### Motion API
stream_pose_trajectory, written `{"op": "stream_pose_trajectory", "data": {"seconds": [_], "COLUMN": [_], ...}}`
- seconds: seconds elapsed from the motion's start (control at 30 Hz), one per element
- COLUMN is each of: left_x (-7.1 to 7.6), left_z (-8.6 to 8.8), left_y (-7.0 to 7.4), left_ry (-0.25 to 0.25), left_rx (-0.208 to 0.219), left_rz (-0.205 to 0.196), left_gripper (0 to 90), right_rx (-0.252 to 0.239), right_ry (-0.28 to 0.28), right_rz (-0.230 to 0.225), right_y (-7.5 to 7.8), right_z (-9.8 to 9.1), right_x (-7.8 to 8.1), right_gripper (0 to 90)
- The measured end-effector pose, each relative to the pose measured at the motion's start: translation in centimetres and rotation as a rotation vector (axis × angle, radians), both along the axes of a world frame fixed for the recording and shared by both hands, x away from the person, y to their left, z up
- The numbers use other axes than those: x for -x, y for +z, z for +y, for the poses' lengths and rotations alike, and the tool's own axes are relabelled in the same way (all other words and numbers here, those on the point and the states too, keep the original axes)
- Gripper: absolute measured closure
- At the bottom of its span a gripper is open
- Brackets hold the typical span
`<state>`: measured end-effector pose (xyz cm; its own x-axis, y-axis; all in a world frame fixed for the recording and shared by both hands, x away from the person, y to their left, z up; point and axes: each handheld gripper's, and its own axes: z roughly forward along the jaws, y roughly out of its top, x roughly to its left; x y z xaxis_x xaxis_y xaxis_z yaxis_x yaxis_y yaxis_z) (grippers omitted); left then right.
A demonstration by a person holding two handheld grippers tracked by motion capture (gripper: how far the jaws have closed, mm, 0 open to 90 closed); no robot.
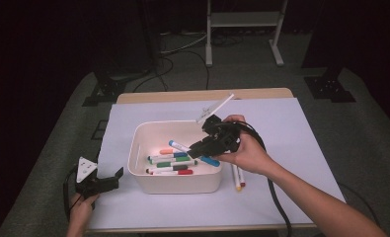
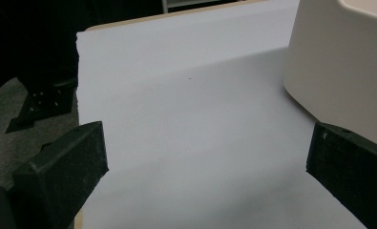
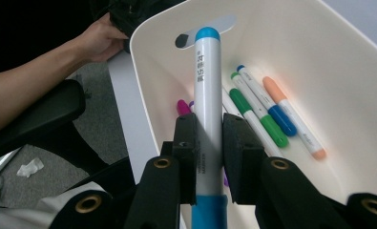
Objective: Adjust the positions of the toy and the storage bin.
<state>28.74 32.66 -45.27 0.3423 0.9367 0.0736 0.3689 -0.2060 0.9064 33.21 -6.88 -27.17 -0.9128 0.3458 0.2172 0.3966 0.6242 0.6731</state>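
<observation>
Over bin | right claw grips blue marker | left claw open, empty

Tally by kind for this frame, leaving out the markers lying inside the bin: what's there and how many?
Grippers: 2 (left gripper, right gripper)
Bin: 1
Held marker, clamped in the right gripper over the bin: 1
Table markers, lying beside the bin: 2
Total: 6
</observation>
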Motion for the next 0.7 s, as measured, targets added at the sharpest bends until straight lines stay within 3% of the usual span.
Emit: {"op": "stream_pose_trajectory", "data": {"seconds": [0.33, 0.7], "left_x": [0.0, 0.0], "left_z": [0.0, 0.1], "left_y": [0.0, 0.0], "left_ry": [0.001, 0.004], "left_rx": [0.001, 0.005], "left_rz": [0.003, 0.003], "left_gripper": [0.0, 0.0], "right_rx": [0.008, 0.063], "right_ry": [0.060, 0.101], "right_rz": [0.017, 0.015], "right_y": [-1.7, -4.0], "right_z": [2.9, 5.7], "right_x": [-1.2, -1.9], "right_gripper": [75.5, 75.5]}}
